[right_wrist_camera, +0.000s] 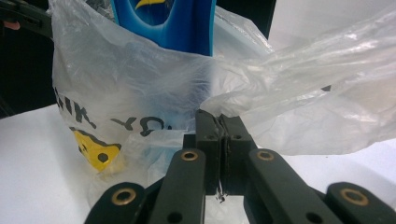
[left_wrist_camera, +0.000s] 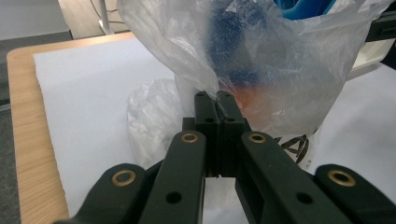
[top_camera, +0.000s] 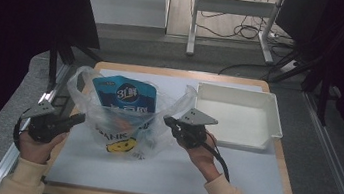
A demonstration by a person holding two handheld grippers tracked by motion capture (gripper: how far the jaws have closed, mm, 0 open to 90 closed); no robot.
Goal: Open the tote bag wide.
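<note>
White sheeting covers the tabletop (top_camera: 249, 180). Left of the empty tray (top_camera: 270, 117) stands a plastic bag (top_camera: 126, 121) holding a blue pouch (top_camera: 124, 93); each hand-held gripper, left (top_camera: 79, 119) and right (top_camera: 168, 121), pinches a bag side, apparently spreading its mouth.

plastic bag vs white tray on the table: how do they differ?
The plastic bag is thin, clear and crumpled; the white tray is opaque and rigid, with straight walls.
The bag holds a blue pouch that sticks out of its top; the tray looks empty.
The bag is pinched on either side by the left gripper and right gripper; nothing touches the tray.
Both sit on the white mat.
</note>
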